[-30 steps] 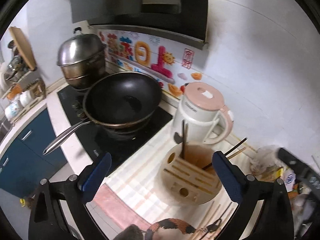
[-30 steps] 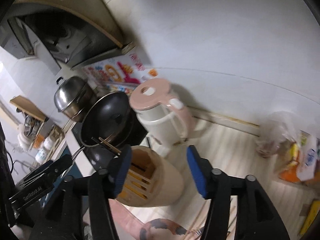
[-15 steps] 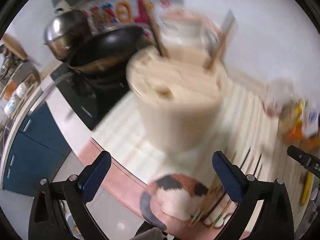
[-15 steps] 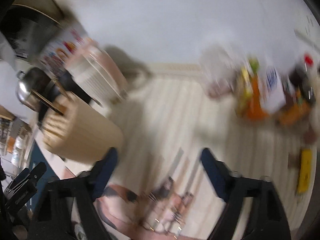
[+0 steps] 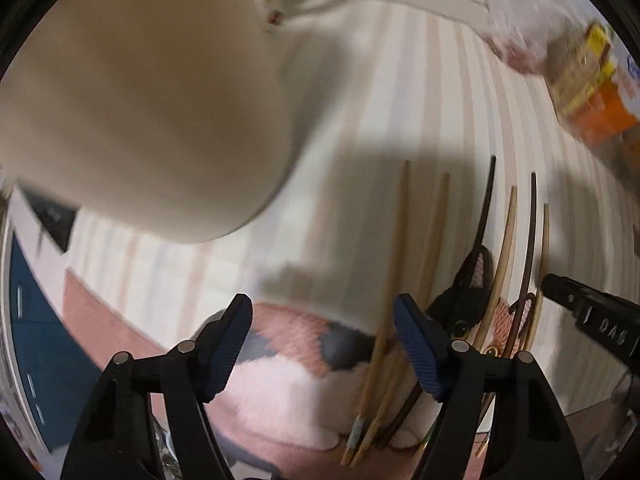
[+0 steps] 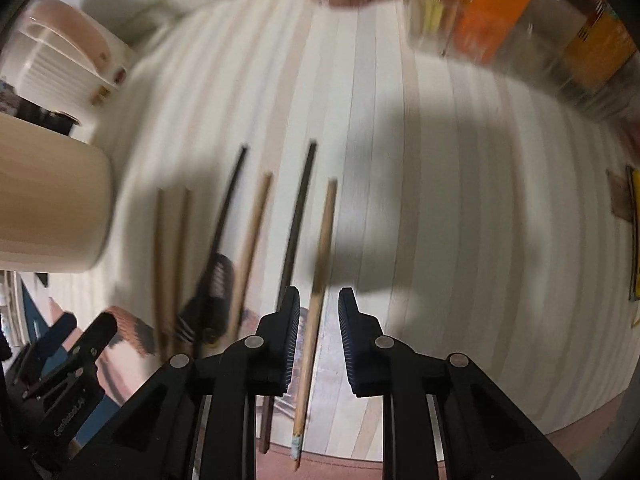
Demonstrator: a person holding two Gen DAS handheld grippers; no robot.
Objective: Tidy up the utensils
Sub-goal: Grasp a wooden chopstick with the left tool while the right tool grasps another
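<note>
Through my left wrist camera, my left tongs point down at the striped desk with the jaws closing and nothing between them; their pads hang over a cat-pattern mat that lies at the desk's near edge. The big beige utensil holder fills the upper left and blocks that whole side. To the right of the holder the chopsticks lie in a loose fan, their near ends resting on the mat; the closest light pair runs just past my right-hand pad, whether touching it I cannot tell. Right of the holder, beyond the chopstick tips, the desk lies bare up to the wall. A plastic bag and yellow and orange packets crowd the far right corner. My other tool's black tip pokes in at the right edge.

Through my right wrist camera, my right tongs are closing with one light wooden chopstick between the pads; a gap shows on either side, so they do not yet pinch it. A dark chopstick lies just to its left, close beside my left-hand pad, and more sticks lie further toward the holder, which stands at the left edge. Behind the holder is a pink and white kettle. Away from the holder, to the right of the sticks, the desk is bare as far as the packets along the back.
</note>
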